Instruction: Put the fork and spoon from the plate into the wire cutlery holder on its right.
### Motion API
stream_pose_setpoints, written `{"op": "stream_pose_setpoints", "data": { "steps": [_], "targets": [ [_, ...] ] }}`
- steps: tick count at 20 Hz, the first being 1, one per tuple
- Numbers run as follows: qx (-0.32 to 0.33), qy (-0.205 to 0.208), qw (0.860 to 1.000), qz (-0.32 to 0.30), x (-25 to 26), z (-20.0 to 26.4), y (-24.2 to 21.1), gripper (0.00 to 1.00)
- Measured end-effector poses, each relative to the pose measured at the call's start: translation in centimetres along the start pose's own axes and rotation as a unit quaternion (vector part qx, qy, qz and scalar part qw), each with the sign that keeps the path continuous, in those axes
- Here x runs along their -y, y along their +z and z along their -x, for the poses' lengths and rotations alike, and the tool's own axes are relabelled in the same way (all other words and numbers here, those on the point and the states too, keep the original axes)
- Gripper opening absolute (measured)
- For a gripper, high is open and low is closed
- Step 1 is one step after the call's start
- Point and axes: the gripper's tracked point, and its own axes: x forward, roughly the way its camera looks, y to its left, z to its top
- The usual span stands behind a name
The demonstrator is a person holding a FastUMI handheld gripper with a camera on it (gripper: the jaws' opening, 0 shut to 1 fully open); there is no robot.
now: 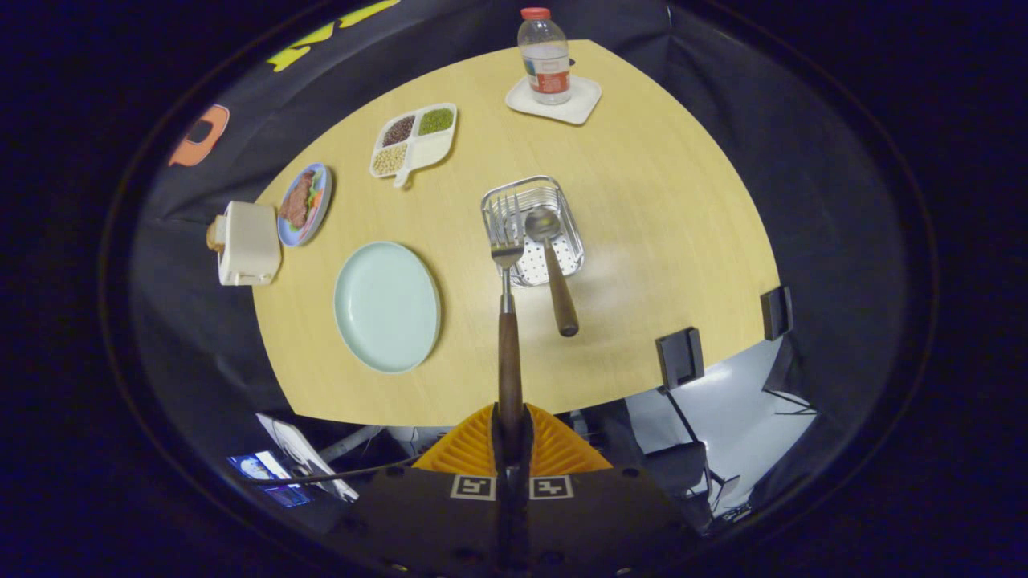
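While the gripper (511, 433) clamps both orange fingers on the wooden handle of the fork (507, 321) at lower centre, its tines hang over the near rim of the wire cutlery holder (562, 207) mid-frame, where the spoon (552, 265) already leans. The plate (387, 307) at centre left lies bare. Released too early, the fork could catch that rim, knock the spoon, or tip out onto the table (642, 289).

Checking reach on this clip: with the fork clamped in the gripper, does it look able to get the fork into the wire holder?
Probably yes. The gripper is shut on the fork, whose tines hang over the wire holder. The spoon leans on the holder's right side, leaving room beside it.
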Motion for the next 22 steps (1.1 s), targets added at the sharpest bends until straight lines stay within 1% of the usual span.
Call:
{"op": "stream_pose_setpoints", "data": {
  "steps": [2, 5, 6, 8, 11, 12, 13, 16, 19, 20, 22],
  "targets": [
    [-0.005, 0.001, 1.000, -0.002, 0.0, -0.3, 0.5, 0.01],
    [0.002, -0.009, 1.000, 0.001, 0.5, -1.0, 1.4, 0.01],
    [0.002, -0.009, 1.000, -0.003, 0.5, -1.0, 1.8, 0.06],
    [0.001, -0.008, 1.000, -0.014, 0.7, -1.2, 2.1, 0.06],
    [0.008, 0.001, 1.000, -0.020, 0.5, -1.2, 2.6, 0.15],
    [0.011, 0.004, 1.000, -0.021, 0.5, -1.3, 2.7, 0.40],
    [0.018, 0.004, 1.000, -0.019, 0.5, -1.1, 2.8, 0.53],
    [0.058, -0.007, 0.998, 0.000, 0.8, 0.0, 3.6, 0.98],
    [0.127, -0.011, 0.991, 0.028, 0.3, 2.4, 5.4, 0.97],
    [0.158, -0.011, 0.987, 0.038, -0.2, 3.9, 5.8, 0.97],
    [0.229, -0.005, 0.972, 0.058, -1.7, 6.5, 7.9, 0.97]
  ]
}}
